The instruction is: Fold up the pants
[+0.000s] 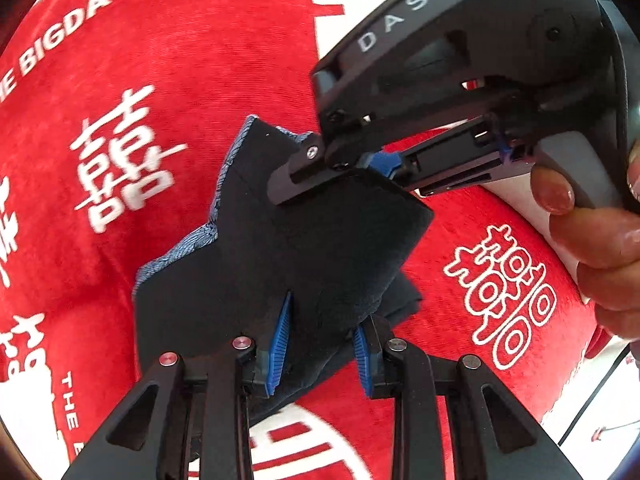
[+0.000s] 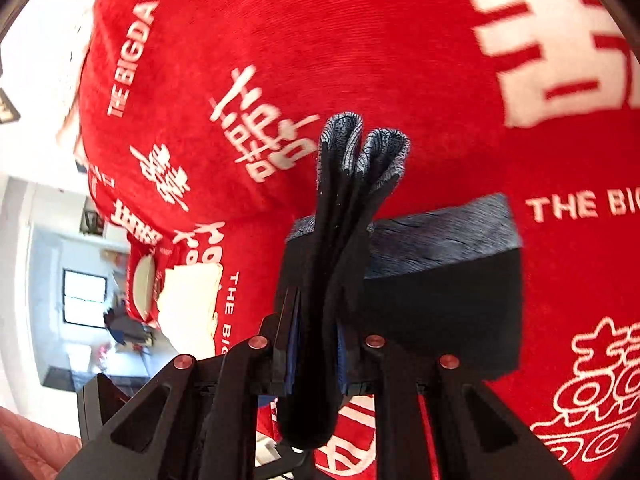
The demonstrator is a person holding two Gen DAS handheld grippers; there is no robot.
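Blue pads (image 1: 282, 344) of the left hand-held gripper (image 1: 320, 354) pinch dark pants (image 1: 256, 264); the right hand-held gripper (image 2: 316, 348) clamps bunched layers above a red cloth (image 1: 192, 60). Keeping both grips level should keep edges aligned.

Each camera sits on its gripper, looking down close past the fingers. Both see the dark folded cloth pants (image 1: 288, 248) and red printed blanket (image 2: 360, 40).
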